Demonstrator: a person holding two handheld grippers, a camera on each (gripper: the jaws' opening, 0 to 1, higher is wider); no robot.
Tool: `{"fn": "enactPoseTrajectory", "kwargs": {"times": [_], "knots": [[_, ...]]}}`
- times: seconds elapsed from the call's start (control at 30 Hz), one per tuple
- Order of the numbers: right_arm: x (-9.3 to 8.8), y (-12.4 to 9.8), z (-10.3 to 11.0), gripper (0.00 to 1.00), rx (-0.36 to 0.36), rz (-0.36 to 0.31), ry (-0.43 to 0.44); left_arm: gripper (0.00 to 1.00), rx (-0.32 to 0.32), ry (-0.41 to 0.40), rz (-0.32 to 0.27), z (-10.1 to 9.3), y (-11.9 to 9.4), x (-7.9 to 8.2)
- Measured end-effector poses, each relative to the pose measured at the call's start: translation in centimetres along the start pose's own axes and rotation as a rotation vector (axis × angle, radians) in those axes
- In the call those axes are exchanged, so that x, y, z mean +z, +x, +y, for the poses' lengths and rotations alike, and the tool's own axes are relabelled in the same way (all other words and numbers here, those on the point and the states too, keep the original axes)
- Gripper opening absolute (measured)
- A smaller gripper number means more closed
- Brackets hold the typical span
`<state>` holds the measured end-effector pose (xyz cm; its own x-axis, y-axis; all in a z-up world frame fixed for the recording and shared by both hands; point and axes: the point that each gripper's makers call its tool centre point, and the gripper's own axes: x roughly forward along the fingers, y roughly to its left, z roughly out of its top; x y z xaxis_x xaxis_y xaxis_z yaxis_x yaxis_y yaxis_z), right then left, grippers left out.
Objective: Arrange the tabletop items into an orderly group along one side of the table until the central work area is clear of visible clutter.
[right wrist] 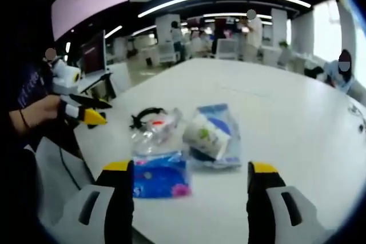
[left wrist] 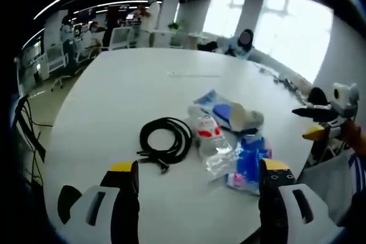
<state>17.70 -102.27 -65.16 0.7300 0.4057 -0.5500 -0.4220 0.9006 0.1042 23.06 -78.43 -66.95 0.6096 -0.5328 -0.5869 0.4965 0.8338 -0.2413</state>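
Observation:
A small cluster lies on the white table (left wrist: 131, 78). It holds a coiled black cable (left wrist: 166, 138), a clear plastic bottle with a red label (left wrist: 211, 139), a blue packet (left wrist: 250, 162) and a blue-and-white pack with a white roll on it (left wrist: 231, 114). My left gripper (left wrist: 199, 168) is open just short of the cable and bottle. My right gripper (right wrist: 190, 170) is open just before the blue packet (right wrist: 160, 176), with the bottle (right wrist: 155, 130), cable (right wrist: 146, 115) and pack (right wrist: 213, 135) beyond. Each gripper also appears in the other's view: right (left wrist: 309, 123), left (right wrist: 94, 111).
The table stretches far beyond the cluster, its near edge (right wrist: 206, 230) running under my jaws. People sit at the far end (left wrist: 243, 41) among office chairs (left wrist: 57, 61). A monitor (right wrist: 94, 55) stands off the table's left side. Wires hang beside the table (left wrist: 28, 124).

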Motion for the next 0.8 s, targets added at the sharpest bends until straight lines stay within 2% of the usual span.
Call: {"fn": "enactPoseTrajectory", "kwargs": {"times": [0.33, 0.8], "knots": [[-0.3, 0.3, 0.2, 0.79, 0.001, 0.016, -0.001, 0.8, -0.022, -0.016, 0.034, -0.8, 1.9, -0.1], [-0.8, 1.0, 0.7, 0.79, 0.009, 0.035, -0.009, 0.75, -0.012, -0.07, 0.071, -1.2, 3.9, -0.4]]}}
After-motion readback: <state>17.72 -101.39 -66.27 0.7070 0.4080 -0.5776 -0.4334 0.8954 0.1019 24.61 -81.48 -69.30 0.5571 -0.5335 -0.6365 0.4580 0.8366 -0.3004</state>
